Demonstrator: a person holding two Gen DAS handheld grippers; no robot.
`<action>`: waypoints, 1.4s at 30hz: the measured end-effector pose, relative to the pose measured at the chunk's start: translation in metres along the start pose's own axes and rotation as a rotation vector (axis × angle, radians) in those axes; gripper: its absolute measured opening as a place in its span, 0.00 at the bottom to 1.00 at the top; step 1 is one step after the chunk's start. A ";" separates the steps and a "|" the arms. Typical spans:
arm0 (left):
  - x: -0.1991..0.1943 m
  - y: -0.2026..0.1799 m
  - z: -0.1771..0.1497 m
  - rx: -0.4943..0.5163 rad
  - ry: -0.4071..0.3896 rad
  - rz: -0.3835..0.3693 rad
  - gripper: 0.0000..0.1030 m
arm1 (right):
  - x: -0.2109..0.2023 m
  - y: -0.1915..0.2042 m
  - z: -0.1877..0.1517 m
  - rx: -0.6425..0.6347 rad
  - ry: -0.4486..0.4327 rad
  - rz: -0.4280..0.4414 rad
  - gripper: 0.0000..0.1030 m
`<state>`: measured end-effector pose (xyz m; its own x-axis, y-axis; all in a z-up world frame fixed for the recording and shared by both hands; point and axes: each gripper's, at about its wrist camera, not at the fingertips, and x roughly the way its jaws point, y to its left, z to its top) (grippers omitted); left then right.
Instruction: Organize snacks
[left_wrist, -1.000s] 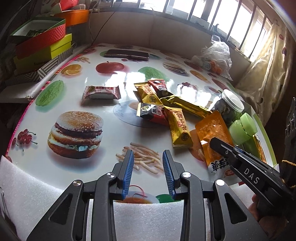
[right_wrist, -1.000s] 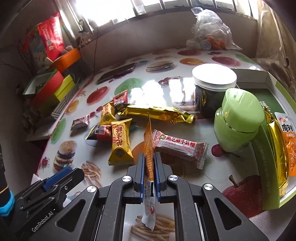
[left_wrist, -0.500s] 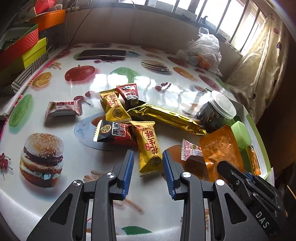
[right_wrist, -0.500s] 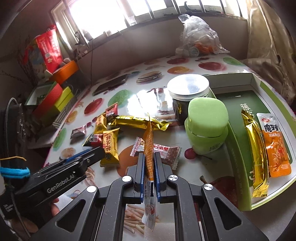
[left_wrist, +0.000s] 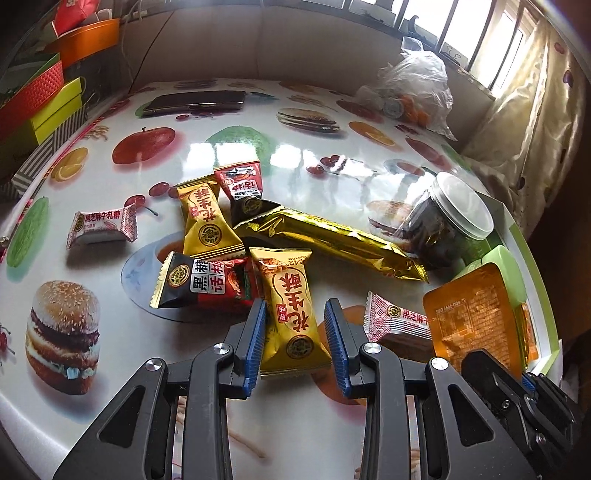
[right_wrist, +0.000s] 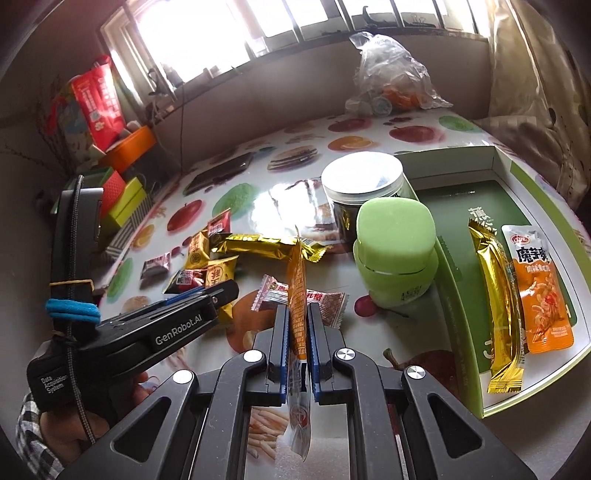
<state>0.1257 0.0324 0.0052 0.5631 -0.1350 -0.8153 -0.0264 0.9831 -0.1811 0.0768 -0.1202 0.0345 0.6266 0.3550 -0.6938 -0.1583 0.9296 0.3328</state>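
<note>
Here, my right gripper (right_wrist: 297, 334) pinches an orange sachet (right_wrist: 296, 284) edge-on, its jaws clamped on the foil above the fruit-print table (right_wrist: 406, 325); only this view shows the green tray (right_wrist: 461, 299) at right, where a gold bar (right_wrist: 496, 306) and another orange packet (right_wrist: 541, 288) lie side by side. My left gripper (left_wrist: 297, 343) stands partly open astride a yellow peanut-crisp packet (left_wrist: 291, 310), blue pads either side, whether touching I cannot tell. Its camera alone shows the loose heap beyond: a black-and-red packet (left_wrist: 207, 282), a long gold wrapper (left_wrist: 328, 240), a pink-and-white sweet (left_wrist: 101, 227) far left. A dark jar (right_wrist: 364, 192) and green tub (right_wrist: 395, 251) stand before the tray.
</note>
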 end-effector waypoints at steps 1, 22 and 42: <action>0.001 0.000 0.000 0.002 0.003 0.006 0.32 | 0.000 0.000 0.000 0.001 -0.001 0.001 0.09; -0.022 0.001 -0.005 0.004 -0.057 0.038 0.22 | -0.013 0.001 0.000 -0.003 -0.020 0.006 0.09; -0.086 -0.013 -0.003 0.034 -0.191 -0.002 0.22 | -0.059 -0.005 0.015 -0.003 -0.128 -0.012 0.09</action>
<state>0.0753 0.0308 0.0758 0.7097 -0.1138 -0.6952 0.0005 0.9869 -0.1611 0.0520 -0.1473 0.0833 0.7207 0.3287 -0.6103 -0.1522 0.9340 0.3232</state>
